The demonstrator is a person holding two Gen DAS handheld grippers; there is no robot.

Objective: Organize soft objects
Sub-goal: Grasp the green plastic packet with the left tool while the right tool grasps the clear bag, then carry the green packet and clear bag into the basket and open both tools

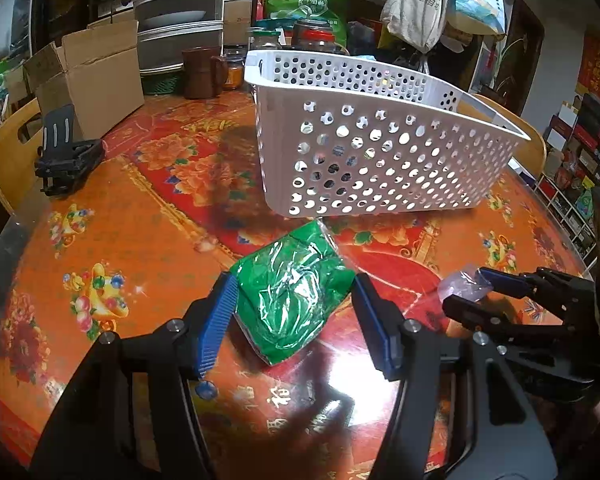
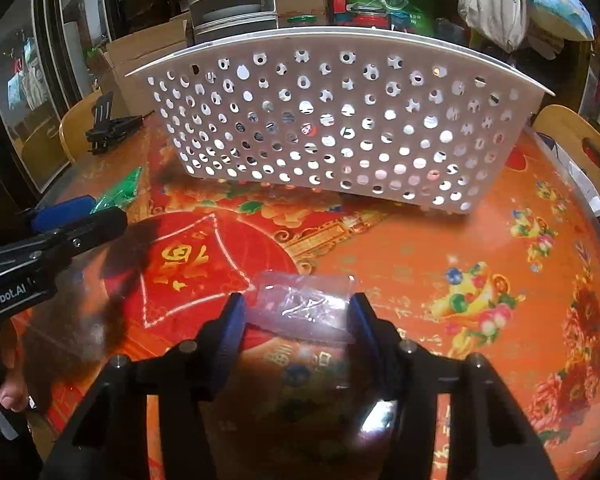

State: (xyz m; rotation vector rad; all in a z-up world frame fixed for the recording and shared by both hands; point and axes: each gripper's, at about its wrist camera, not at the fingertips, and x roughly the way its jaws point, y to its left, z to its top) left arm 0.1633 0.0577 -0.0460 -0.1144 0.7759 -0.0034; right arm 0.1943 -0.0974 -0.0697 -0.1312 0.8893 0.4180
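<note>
Red-and-orange tablecloth (image 1: pixel 112 240) filled the left wrist view: left gripper (image 1: pixel 292 312) straddled the green packet (image 1: pixel 296 292) near the white basket (image 1: pixel 380 152), pads touching its sides, soft and slippery-looking. Right wrist view: right gripper (image 2: pixel 298 312) pinched a light, crinkly clear packet (image 2: pixel 304 300) across its middle.

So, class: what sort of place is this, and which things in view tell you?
Probably a home dining room: a round table with a festive red cloth, a wooden chair, stacked steel pots and food jars behind.
</note>
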